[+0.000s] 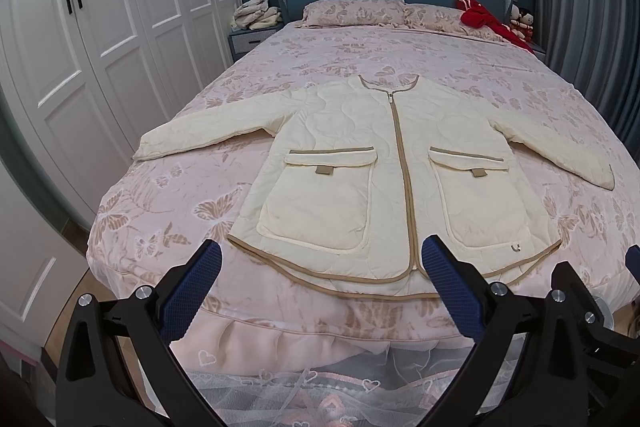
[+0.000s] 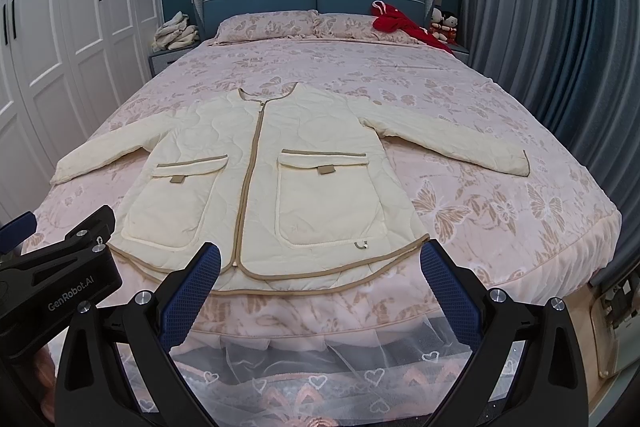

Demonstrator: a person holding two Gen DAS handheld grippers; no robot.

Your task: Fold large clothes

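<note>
A cream quilted zip-front jacket with tan trim and two big patch pockets (image 1: 384,163) is lying face up, sleeves spread, at the foot end of the pink butterfly-print bed (image 1: 400,51), its hem nearly reaching the edge, while the left tongs (image 1: 320,287) and right tongs (image 2: 320,287) are hovering before that hem, both gaping wide and gripping nothing. It is looking soft, padded, light but bulky, so pinching a sleeve cuff or hem corner is probably the best hold. The quilted bedding is giving a soft, yielding surface, with white wardrobe doors (image 1: 100,27) standing on the left and grey curtains (image 2: 540,7) hanging on the right.
</note>
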